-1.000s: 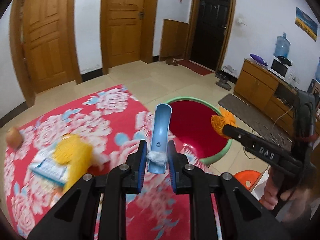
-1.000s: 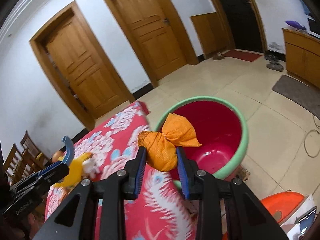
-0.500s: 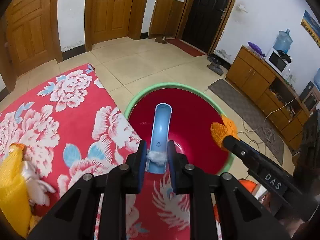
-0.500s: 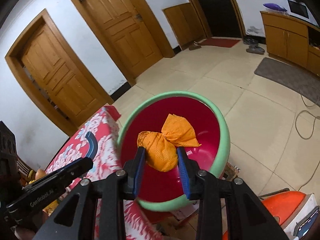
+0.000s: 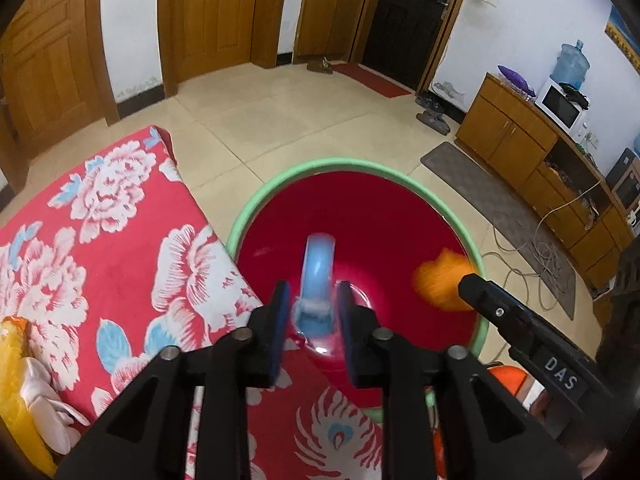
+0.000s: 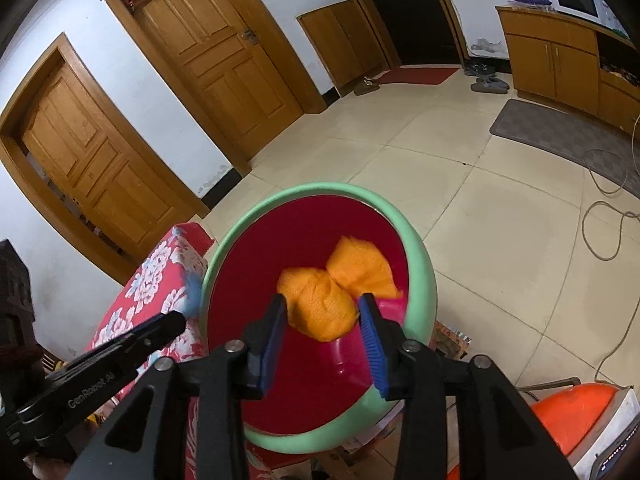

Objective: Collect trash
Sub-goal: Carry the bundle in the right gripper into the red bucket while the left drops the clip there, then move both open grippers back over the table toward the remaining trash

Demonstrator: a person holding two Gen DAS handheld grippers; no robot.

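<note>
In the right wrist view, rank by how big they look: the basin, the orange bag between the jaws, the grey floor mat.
1. Red basin, by far the largest.
2. Orange bag.
3. Grey floor mat.
The bag and mat look close in size, and the bag is much nearer the camera, so that order is unsure.

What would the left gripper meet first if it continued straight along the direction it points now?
Probably the red inside of the basin, right ahead below the left gripper. Its jaws have just been opening around the blue piece, which is blurred between them. Depth is uncertain.
</note>
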